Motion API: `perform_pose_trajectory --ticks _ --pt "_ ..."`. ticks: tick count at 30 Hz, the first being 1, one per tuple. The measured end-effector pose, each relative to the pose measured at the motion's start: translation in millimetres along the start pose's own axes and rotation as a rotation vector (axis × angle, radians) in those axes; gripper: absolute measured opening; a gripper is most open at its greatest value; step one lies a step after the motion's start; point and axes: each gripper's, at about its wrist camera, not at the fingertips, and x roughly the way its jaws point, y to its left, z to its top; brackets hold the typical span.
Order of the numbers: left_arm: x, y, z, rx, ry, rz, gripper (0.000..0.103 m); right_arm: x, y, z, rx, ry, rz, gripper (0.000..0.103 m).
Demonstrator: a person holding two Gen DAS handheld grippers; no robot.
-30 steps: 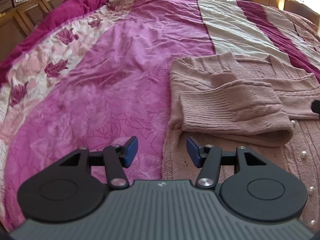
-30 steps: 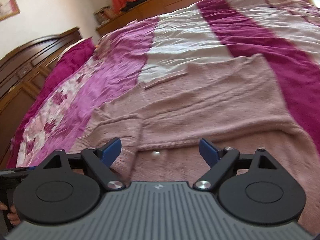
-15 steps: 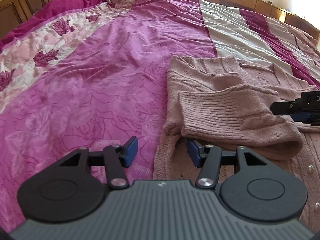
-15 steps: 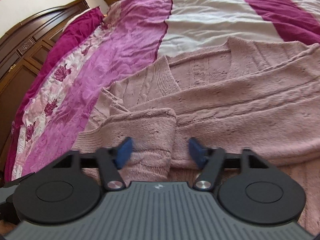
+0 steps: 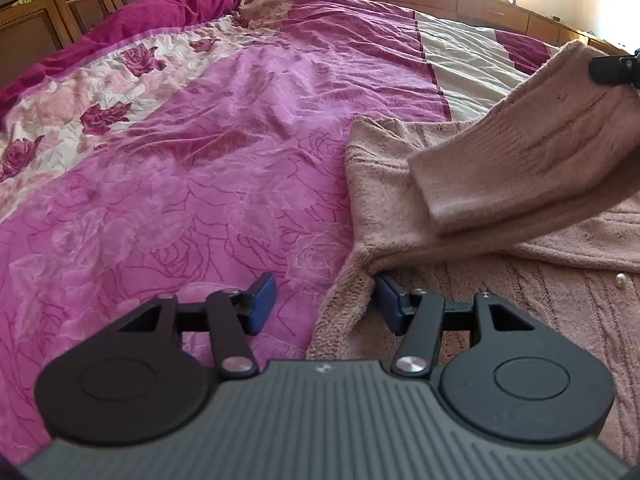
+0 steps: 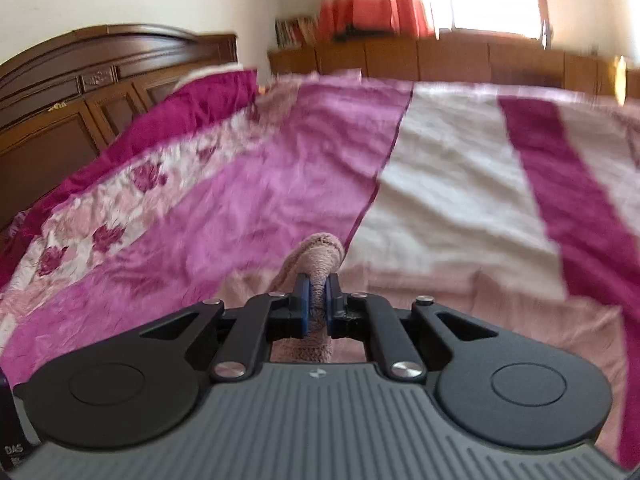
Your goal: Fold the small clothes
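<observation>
Here, right gripper [image 6: 316,304] is pinching the cardigan's sleeve [image 5: 520,152]: blue pads closed tight on the pink knit, jaws having just been closing, cuff end bunching out ahead of the tips. In the left wrist view the sleeve is hanging lifted off the bed, stretching up and right to the right gripper's black tip at the frame edge.

Left gripper [image 5: 324,300] is sitting low with jaws about half apart, gripping nothing. The cardigan [image 5: 384,208] is lying flat on the bedspread [image 5: 200,184], ahead and to the right of this gripper. Its near edge is running between the two fingers; the right finger [image 5: 387,295] is touching the knit under a fold, the left finger is over bare bedspread. A pearl button [image 5: 621,279] is showing far right.

Headboard [image 6: 80,92] is standing beyond, to the left. Right view is blurring.
</observation>
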Motion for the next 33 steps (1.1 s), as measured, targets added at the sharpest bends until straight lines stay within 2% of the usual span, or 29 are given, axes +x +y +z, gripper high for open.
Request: perform_pose_trajectory --ticks 6,10,13,16,19,21,24,29,33 --pt "2 -3 -2 0.019 -0.006 0.010 0.057 36 -23 -32 0.019 0.135 -0.098 0.008" --pt "3 -2 -3 0.020 -0.004 0.008 0.057 59 -45 -63 0.109 0.236 -0.134 0.009" --pt "3 -2 -2 0.021 -0.003 0.007 0.057 62 -51 -71 0.135 0.237 -0.126 0.011" --pt "3 -2 -2 0.018 0.001 0.005 0.057 56 -44 -64 0.117 0.237 -0.140 0.027" --pt "-1 0 1 0.004 0.015 -0.001 0.057 40 -30 -56 0.083 0.185 -0.153 0.038" --pt "-5 3 4 -0.014 0.025 -0.009 0.057 27 -20 -52 0.068 0.148 -0.137 0.049" --pt "-13 7 7 -0.046 0.032 -0.019 0.057 14 -3 -49 0.046 0.120 -0.080 0.059" --pt "-24 12 10 -0.066 0.022 -0.019 0.057 18 30 -50 0.019 0.169 0.066 0.062" --pt "-28 17 10 -0.089 0.034 -0.014 0.057 24 57 -62 -0.019 0.204 0.123 0.064"
